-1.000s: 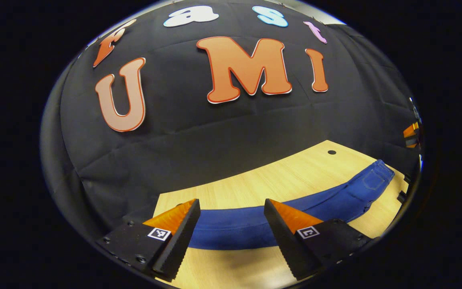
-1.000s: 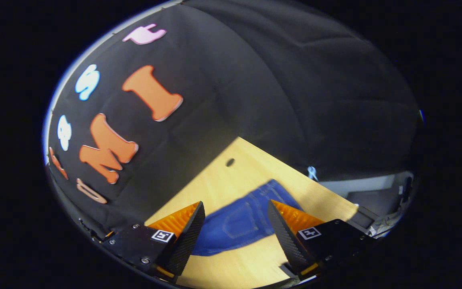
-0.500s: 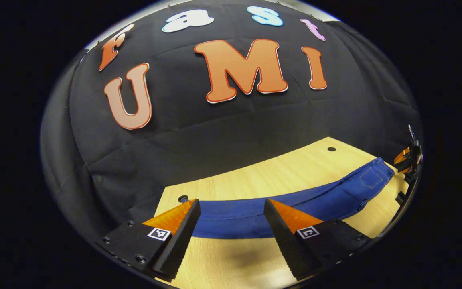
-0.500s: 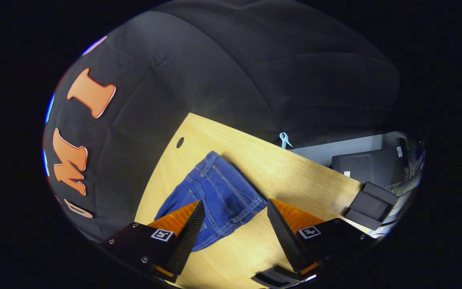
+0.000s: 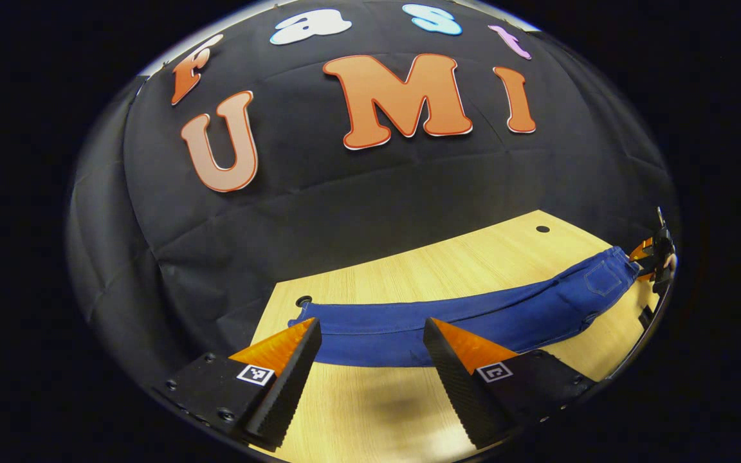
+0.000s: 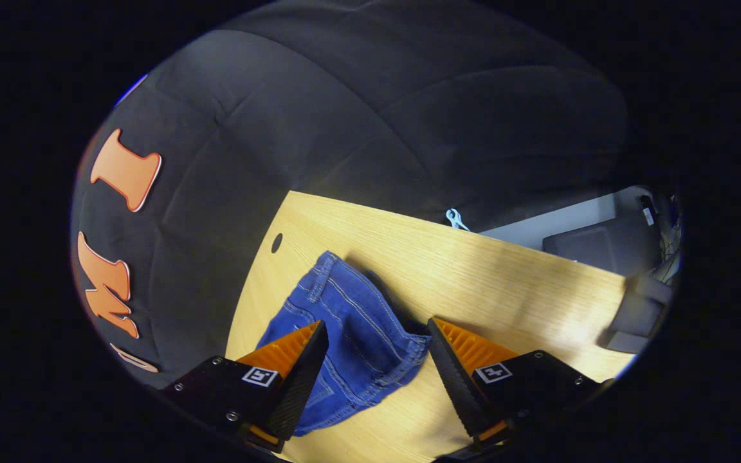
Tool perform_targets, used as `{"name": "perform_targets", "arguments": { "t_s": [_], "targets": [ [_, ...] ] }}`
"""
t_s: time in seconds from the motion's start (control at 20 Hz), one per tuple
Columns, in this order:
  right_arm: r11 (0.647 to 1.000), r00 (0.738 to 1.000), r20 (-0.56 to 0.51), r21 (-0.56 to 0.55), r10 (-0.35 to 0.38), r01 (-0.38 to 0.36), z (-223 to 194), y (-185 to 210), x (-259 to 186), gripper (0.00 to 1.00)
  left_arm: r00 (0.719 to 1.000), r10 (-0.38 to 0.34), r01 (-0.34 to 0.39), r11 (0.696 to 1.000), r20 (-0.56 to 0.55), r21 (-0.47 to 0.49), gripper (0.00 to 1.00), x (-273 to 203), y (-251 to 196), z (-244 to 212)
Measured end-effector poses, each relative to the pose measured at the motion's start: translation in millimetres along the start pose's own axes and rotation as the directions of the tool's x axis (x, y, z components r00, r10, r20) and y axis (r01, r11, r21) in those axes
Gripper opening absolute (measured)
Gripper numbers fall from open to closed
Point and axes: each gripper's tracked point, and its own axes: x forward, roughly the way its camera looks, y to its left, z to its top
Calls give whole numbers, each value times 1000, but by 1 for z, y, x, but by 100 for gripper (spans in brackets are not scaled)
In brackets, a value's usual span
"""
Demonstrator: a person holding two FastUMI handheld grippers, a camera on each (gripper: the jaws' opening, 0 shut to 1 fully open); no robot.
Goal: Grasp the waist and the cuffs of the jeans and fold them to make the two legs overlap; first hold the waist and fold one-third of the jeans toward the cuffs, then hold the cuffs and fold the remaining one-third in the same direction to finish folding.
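Jeans (image 5: 460,318) lay stretched out long on the wooden table (image 5: 448,270), both grippers spread apart w/ nothing pinched.

No readable brand or label on the denim; only small square coded tags on the gripper bodies, not legible. In the left gripper view the jeans' long axis ran along the table's back edge, cuff end nr the grommet hole (image 5: 303,301) at the back-left corner, waist end w/ back pocket pointing twd the right edge. Left gripper (image 5: 370,379) hovered just short of the cuff-end leg, fingers wide. Right gripper (image 6: 374,379) sat over the waist part (image 6: 351,321), fingers wide either side of the denim, not pressing it. The other gripper (image 5: 650,254) showed at the waist end, far right.
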Motion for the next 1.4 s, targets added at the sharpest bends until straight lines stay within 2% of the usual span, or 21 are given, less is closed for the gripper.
{"name": "perform_targets", "arguments": {
  "t_s": [0.05,0.15,0.2,0.25,0.3,0.35,0.4,0.45,0.5,0.65,0.9,1.2,1.4],
  "targets": [
    [1000,1000,1,-12,-16,16,-3,-2,5,95,1000,4,-4,1000,-4,-10,98,1,2,-1],
    [999,999,14,-1,-38,38,-5,0,15,64,1000,7,-7,1000,-9,-29,100,1,2,-5],
    [999,999,8,16,-40,40,-7,1,22,49,1000,10,-11,999,-11,-37,98,2,4,-7],
    [999,1000,14,38,-20,20,-7,7,26,37,1000,16,-16,999,-10,-43,100,2,6,-7],
    [999,1000,23,55,-1,0,-4,14,32,17,1000,17,-18,999,-14,-48,98,3,7,-10],
    [999,1000,23,54,6,-7,-3,18,32,19,1000,19,-20,999,-16,-50,100,4,9,-10],
    [999,999,42,38,11,-12,2,23,32,13,1000,22,-22,999,-16,-46,98,5,11,-11],
    [999,998,61,36,-1,-1,6,27,33,12,999,28,-29,999,-16,-39,98,5,15,-10],
    [1000,998,67,23,11,-13,9,36,24,2,1000,29,-29,999,-12,-36,98,4,19,-8],
    [999,994,109,-26,31,-28,21,67,7,2,1000,21,-21,999,-3,-50,98,6,33,-6],
    [982,982,169,-182,89,-58,24,144,-32,1,1000,10,-10,997,4,-75,98,13,64,-8],
    [927,964,198,-362,177,-96,-20,261,-60,1,1000,-20,22,995,22,-98,98,22,121,-11],
    [884,952,175,-443,252,-152,-78,342,-80,1,999,-33,38,991,37,-130,98,28,165,-18]
  ]
}}
